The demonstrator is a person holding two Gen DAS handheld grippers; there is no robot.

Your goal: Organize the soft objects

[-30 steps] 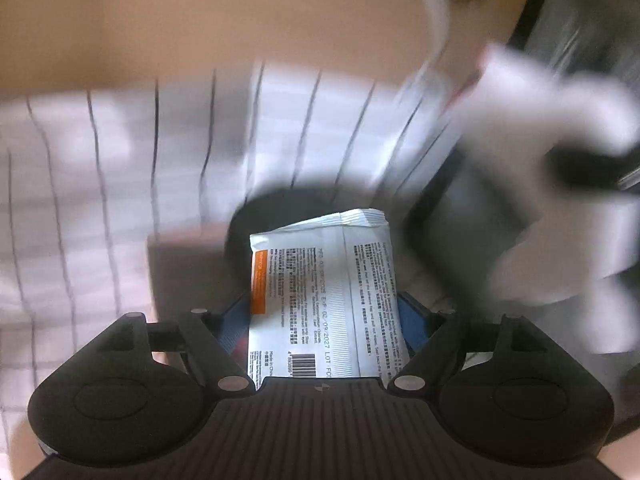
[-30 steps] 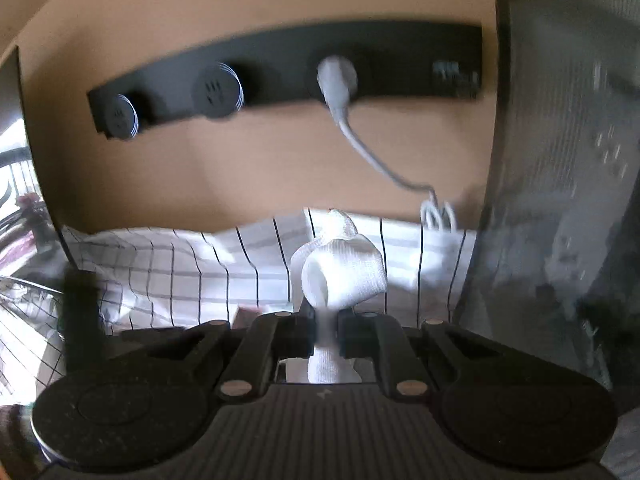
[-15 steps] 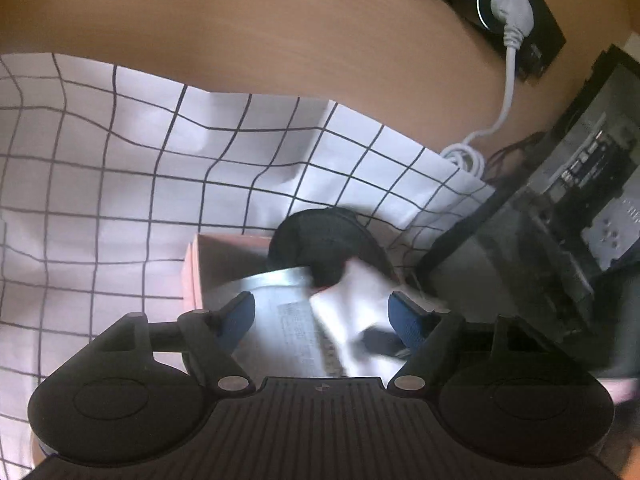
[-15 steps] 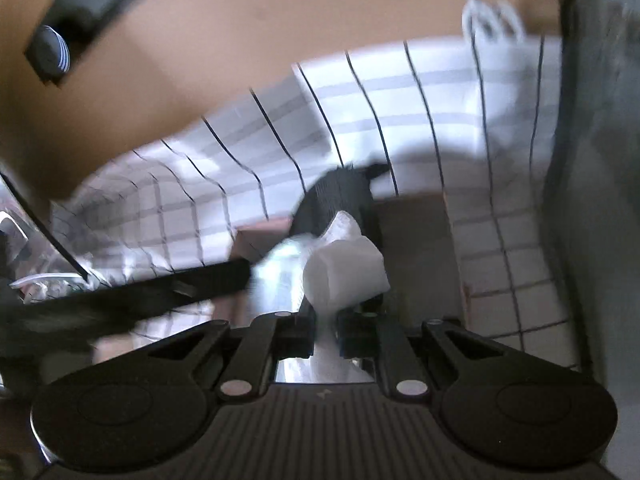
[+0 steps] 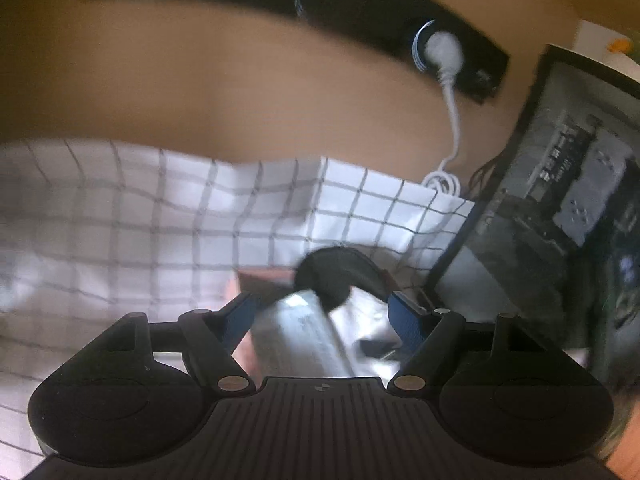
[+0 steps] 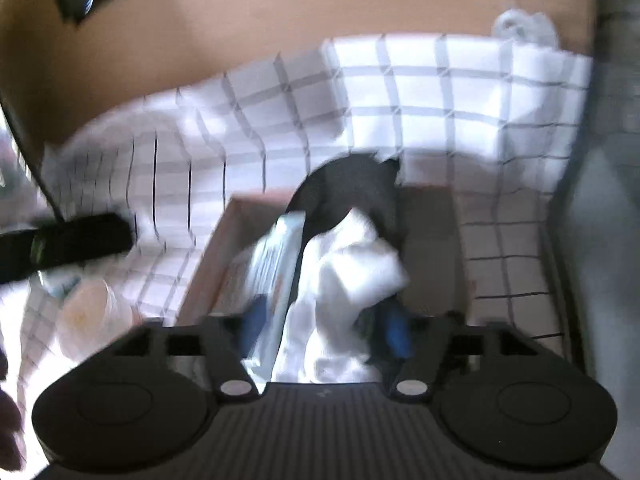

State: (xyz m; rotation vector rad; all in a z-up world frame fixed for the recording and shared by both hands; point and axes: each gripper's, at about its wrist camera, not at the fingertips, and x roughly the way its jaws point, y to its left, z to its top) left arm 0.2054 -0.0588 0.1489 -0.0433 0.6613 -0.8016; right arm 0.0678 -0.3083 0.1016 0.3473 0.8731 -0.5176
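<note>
Lying crumpled in the box, the white sock touches a black one.

In the one box there are three things: one white sock, one black sock, one printed packet.

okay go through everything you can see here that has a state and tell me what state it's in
Left gripper: open, empty, above the box.
Right gripper: open, fingers either side of the white sock.
White sock: crumpled, in the box.
Wipes packet: tilted on edge in the box.
Black sock: draped over the box's far edge.
Cardboard box: open-topped.
White plug: plugged in.
</note>
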